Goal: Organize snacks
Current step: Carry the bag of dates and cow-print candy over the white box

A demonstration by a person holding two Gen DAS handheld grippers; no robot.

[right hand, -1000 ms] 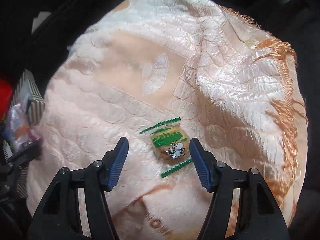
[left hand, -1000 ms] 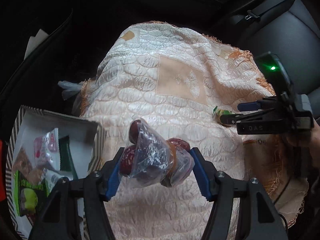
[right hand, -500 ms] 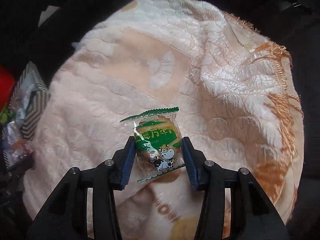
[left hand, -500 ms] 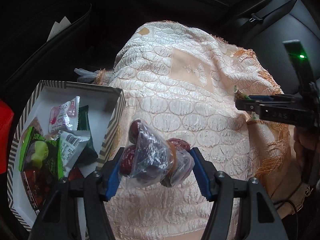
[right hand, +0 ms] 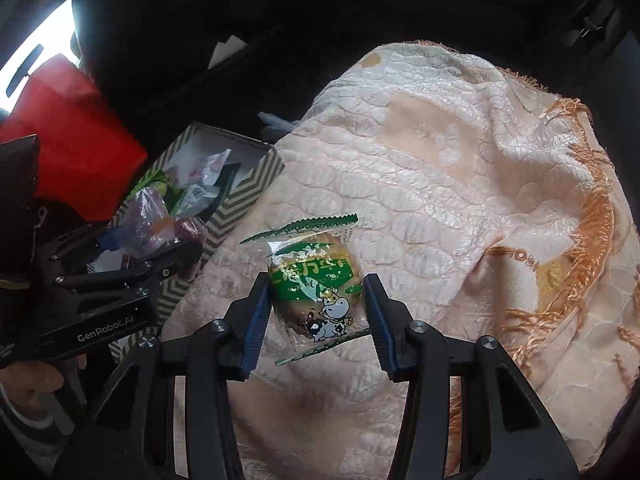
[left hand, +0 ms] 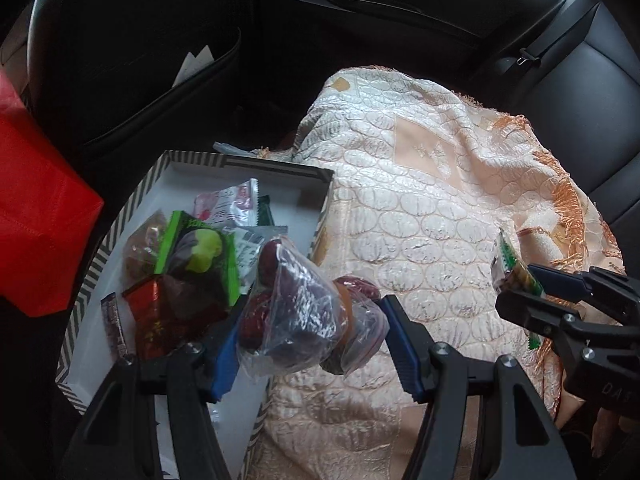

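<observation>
My left gripper [left hand: 312, 336] is shut on a clear bag of red dates [left hand: 296, 312] and holds it at the near right edge of the striped snack box [left hand: 240, 164]. The box holds several wrapped snacks, among them a green packet [left hand: 200, 252]. My right gripper [right hand: 316, 304] is shut on a green and clear biscuit packet with a cartoon cow [right hand: 316, 280], lifted above the cream patterned cloth [right hand: 440, 168]. The right gripper with its packet also shows in the left wrist view [left hand: 520, 280]. The left gripper with the dates also shows in the right wrist view [right hand: 160, 240], by the box [right hand: 240, 196].
The cloth [left hand: 420, 208] covers a car seat, with orange fringe along its right side. A red bag [left hand: 36, 216] stands left of the box. Dark seat backs and a seat pocket with papers [left hand: 196, 64] are behind.
My right gripper closed on the biscuit packet and lifted it off the cloth, moving left. My left gripper carried the dates left, bringing the box into fuller view.
</observation>
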